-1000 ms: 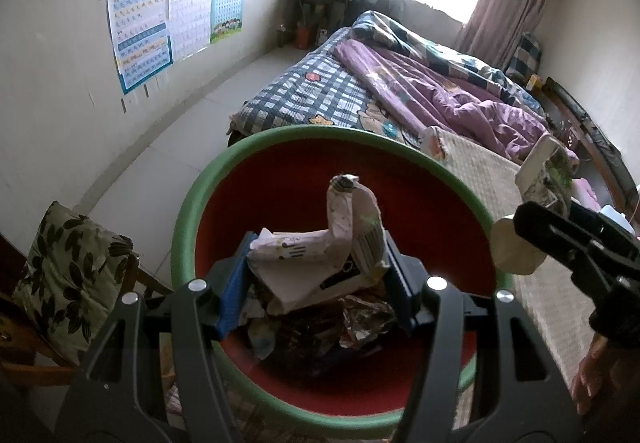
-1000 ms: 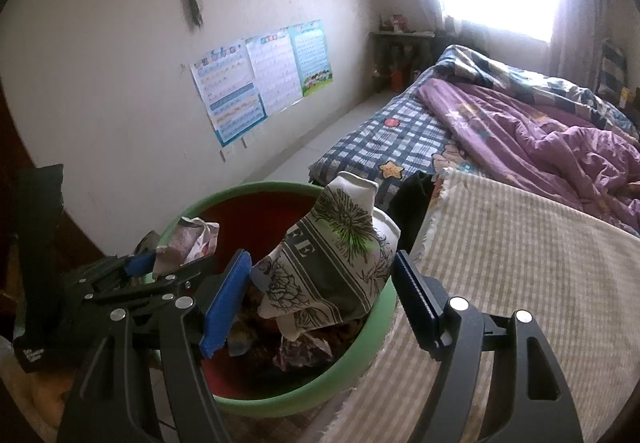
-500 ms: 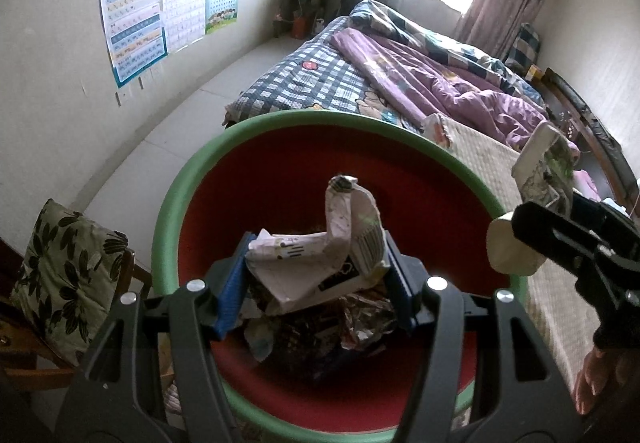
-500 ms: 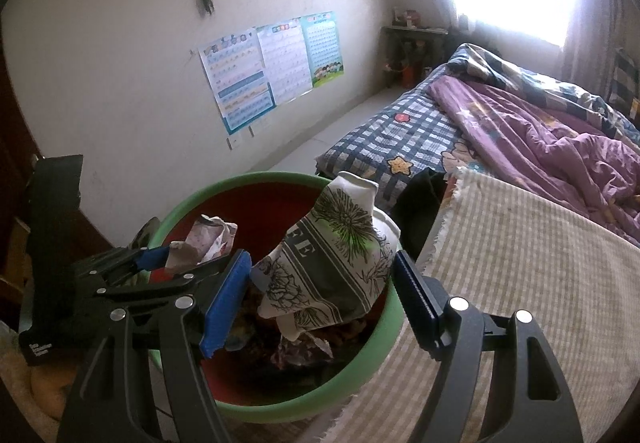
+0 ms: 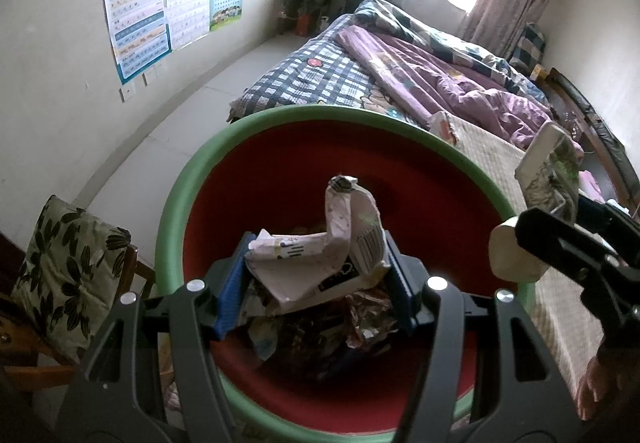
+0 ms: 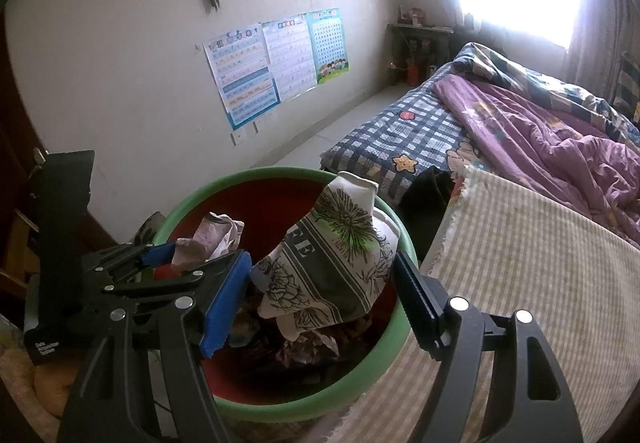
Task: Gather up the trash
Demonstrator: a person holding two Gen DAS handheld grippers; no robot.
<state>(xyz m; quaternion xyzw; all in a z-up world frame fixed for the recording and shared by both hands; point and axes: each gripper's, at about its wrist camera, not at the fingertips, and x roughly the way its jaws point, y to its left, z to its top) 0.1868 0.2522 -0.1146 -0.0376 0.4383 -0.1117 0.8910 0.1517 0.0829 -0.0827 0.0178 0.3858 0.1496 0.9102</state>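
Observation:
A round bin with a green rim (image 5: 280, 115) and red inside holds several crumpled wrappers (image 5: 340, 327). My left gripper (image 5: 316, 283) is shut on a crumpled white paper pack (image 5: 320, 263) and holds it over the bin's inside. My right gripper (image 6: 324, 291) is shut on a crushed paper cup (image 6: 336, 255) with black flower print, above the bin's right rim (image 6: 384, 347). In the left wrist view the right gripper (image 5: 560, 239) with its cup (image 5: 548, 167) shows at the right. In the right wrist view the left gripper (image 6: 176, 263) shows at the left.
A bed with a purple quilt (image 5: 440, 83) and checked sheet (image 6: 400, 127) lies beyond the bin. A beige striped mat (image 6: 520, 263) covers the surface right of the bin. A chair with a leaf-print cushion (image 5: 60, 267) stands at the left. Posters (image 6: 276, 59) hang on the wall.
Both grippers have shifted a little over the bin, and the bin looks slightly nearer in the left wrist view. Both still hold their trash.

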